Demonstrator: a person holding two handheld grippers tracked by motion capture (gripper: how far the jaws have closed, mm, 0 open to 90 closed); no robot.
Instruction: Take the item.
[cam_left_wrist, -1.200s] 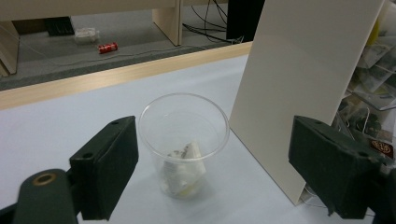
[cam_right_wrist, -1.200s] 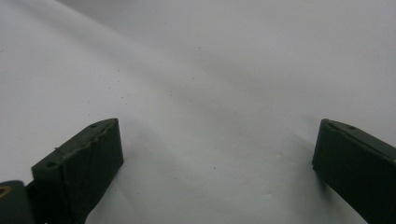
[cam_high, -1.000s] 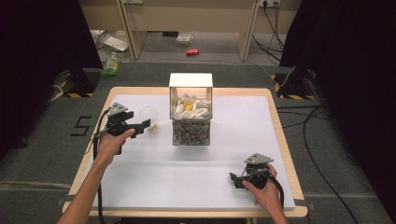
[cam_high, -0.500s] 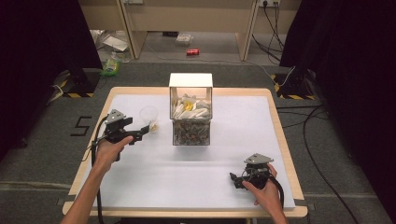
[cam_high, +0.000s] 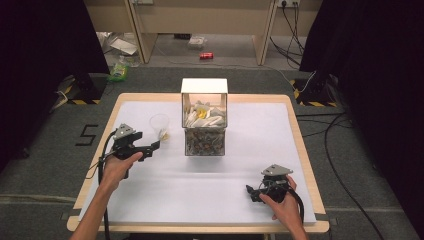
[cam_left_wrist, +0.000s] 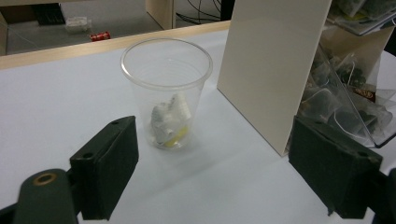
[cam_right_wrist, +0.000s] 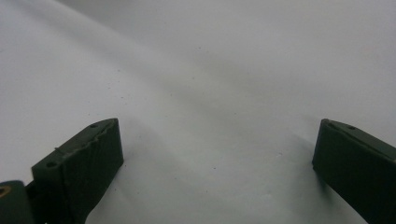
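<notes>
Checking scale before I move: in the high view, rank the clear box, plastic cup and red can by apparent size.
1. Clear box, by far the largest.
2. Plastic cup.
3. Red can, smallest, though it lies farther off on the floor, so unsure.

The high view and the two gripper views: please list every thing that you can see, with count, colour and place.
Table: one, wooden rim with white cover, centre.
Dispenser box: one, clear walls, white top and side, middle of the table, full of small packets.
Plastic cup: one, clear, upright, left of the box, apart from it, a white and yellow item inside.
Red can: one, on the floor beyond the table.
Green item: one, on the floor, far left.
Left gripper: one, black, open, short of the cup.
Right gripper: one, black, open, near right of the table.
</notes>
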